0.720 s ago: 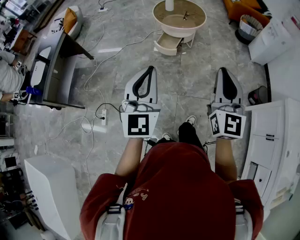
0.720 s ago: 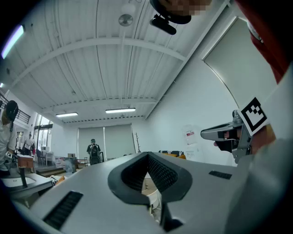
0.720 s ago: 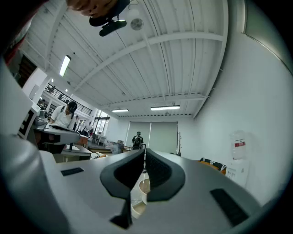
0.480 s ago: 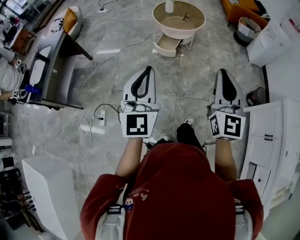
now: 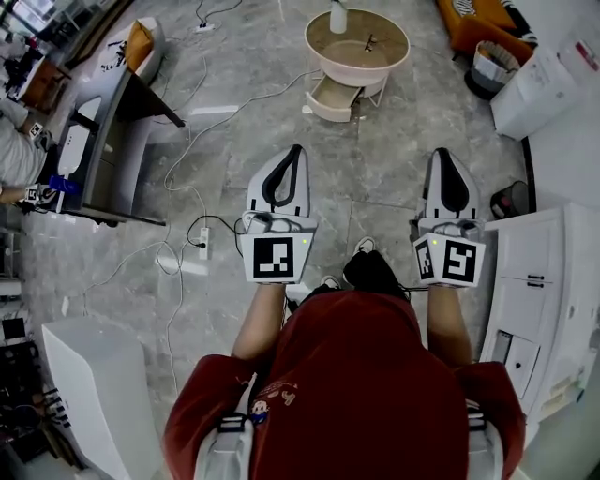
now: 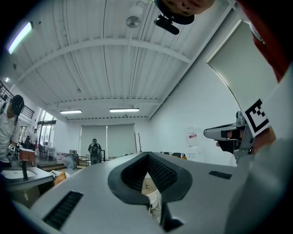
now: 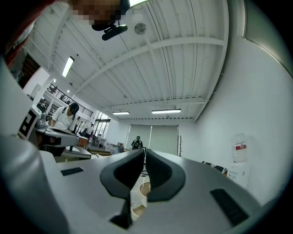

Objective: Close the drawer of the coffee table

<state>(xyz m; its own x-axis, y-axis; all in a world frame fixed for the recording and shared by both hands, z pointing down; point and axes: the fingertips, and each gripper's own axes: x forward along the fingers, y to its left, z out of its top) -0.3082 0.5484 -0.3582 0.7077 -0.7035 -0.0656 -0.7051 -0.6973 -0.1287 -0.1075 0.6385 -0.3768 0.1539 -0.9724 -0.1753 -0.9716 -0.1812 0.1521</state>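
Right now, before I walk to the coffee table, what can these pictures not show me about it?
Drawer: open; head view too small to show its contents.
White bottle on the coffee table: top cut off by the head view's upper edge.
Small dark item on the tabletop: too small to identify.
Gripper views: only a sliver of the table shows between the jaws.

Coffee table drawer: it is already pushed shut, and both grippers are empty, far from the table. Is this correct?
Not quite. The drawer is pulled out from under the coffee table, as the head view shows. The left gripper and right gripper are indeed empty and far from it.
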